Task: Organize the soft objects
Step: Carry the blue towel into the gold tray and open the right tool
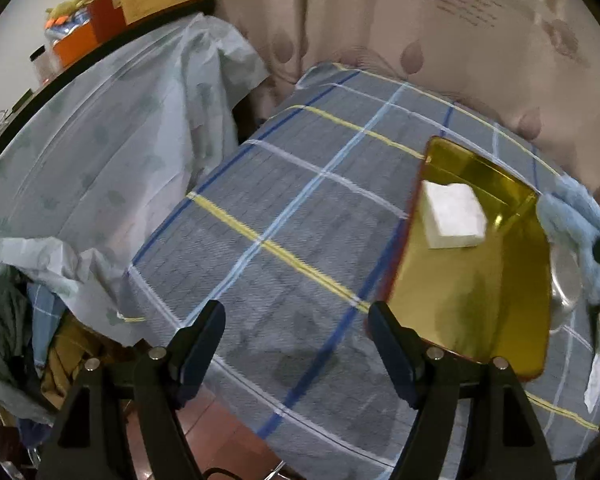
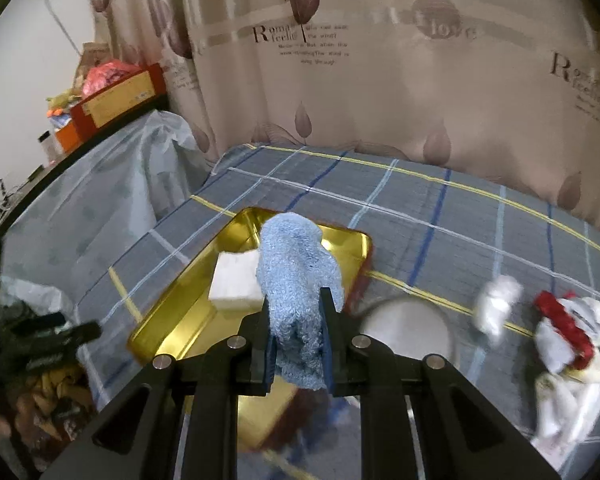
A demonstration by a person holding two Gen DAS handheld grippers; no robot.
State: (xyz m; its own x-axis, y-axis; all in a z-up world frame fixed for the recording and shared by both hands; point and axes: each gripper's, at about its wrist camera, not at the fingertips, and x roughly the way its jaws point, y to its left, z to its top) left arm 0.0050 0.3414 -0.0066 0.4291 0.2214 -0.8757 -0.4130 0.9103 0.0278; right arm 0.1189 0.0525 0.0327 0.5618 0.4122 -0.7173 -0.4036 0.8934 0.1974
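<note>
Blue fluffy towel (image 2: 298, 280) sits clamped between the narrowed jaws of the right gripper (image 2: 298, 340), its free end bunched above the fingertips and hanging over the gold tray (image 2: 172, 320). In the right wrist view the towel covers part of the tray's middle and overlaps the edge of a white folded cloth block (image 2: 236, 280) that lies inside the tray, toward its far end. The tray rests on a bed covered with a grey plaid sheet (image 2: 420, 208) lined in blue, white and yellow.

Just beside the tray's right edge lies a round clear lid or dish (image 2: 410, 328); its exact kind cannot be told through the blur. Farther right on the sheet are a small white fluffy piece (image 2: 496, 304) and a white plush dog with a red scarf (image 2: 568, 332), lying apart from the tray.

The left gripper (image 1: 296, 340) has its jaws spread wide with nothing between them, only the plaid sheet below. From that view its right finger (image 1: 392, 352) overlaps the tray's near left corner, the tray being to its right; whether it touches cannot be told. The white cloth block (image 1: 452, 216) shows in the tray (image 1: 472, 300), and the blue towel (image 1: 572, 220) appears at the right edge of the picture.

A pale printed curtain (image 2: 380, 80) hangs behind the bed, and a light blue cover (image 1: 100, 152) drapes the furniture to the left.
</note>
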